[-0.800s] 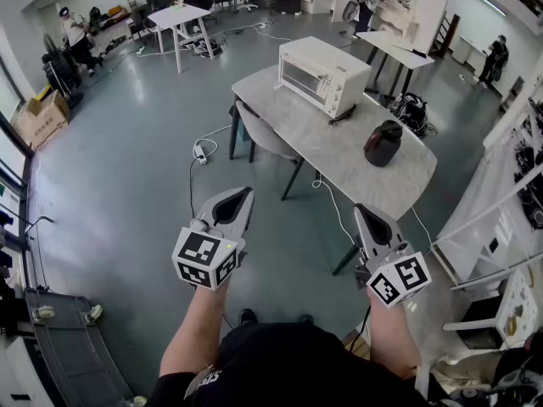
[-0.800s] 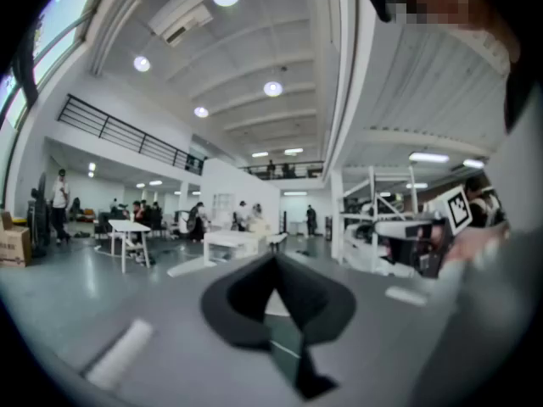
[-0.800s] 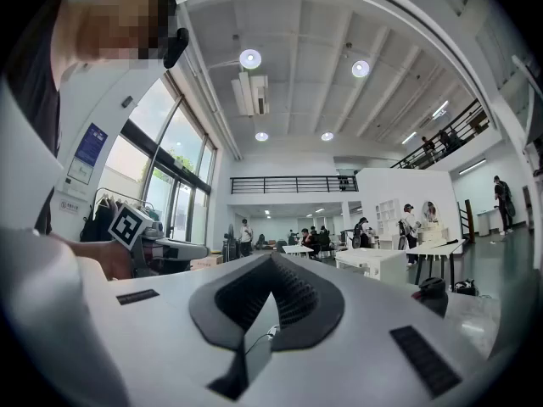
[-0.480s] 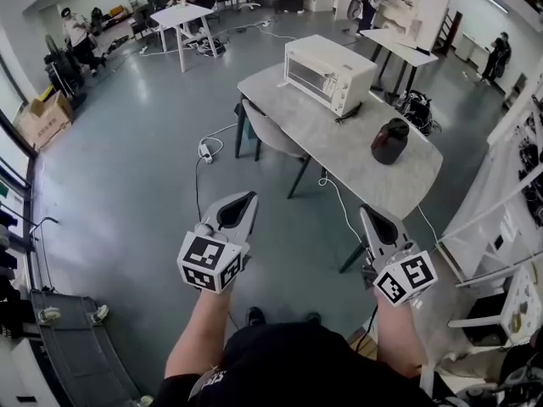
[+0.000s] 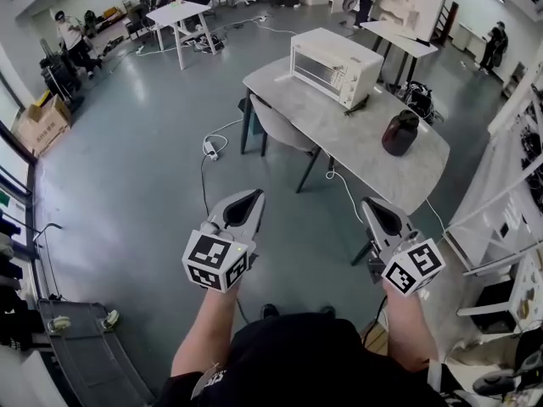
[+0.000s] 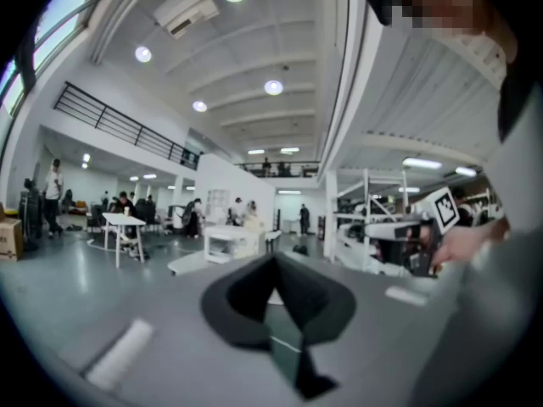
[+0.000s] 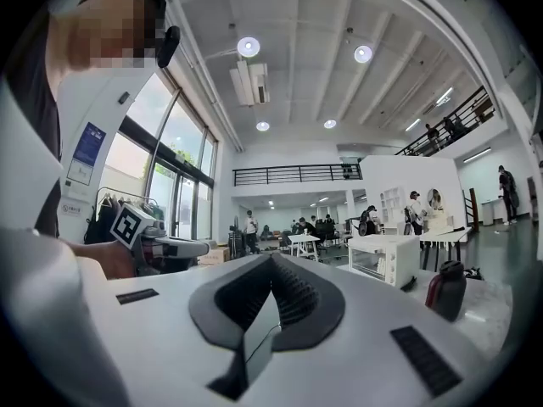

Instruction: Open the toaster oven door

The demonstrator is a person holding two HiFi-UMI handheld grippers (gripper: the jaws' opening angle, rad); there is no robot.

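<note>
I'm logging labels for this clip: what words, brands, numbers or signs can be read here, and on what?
No text here can be read.
Blue sign: print too small to read.
Toaster oven: no brand legible.
Cardboard box: any marking too small to read.
Marker cubes: black-and-white square patterns only, no letters.

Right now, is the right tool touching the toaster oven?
Apart. The head view shows the right tool held near the person's body, with bare table between it and the toaster oven.
</note>
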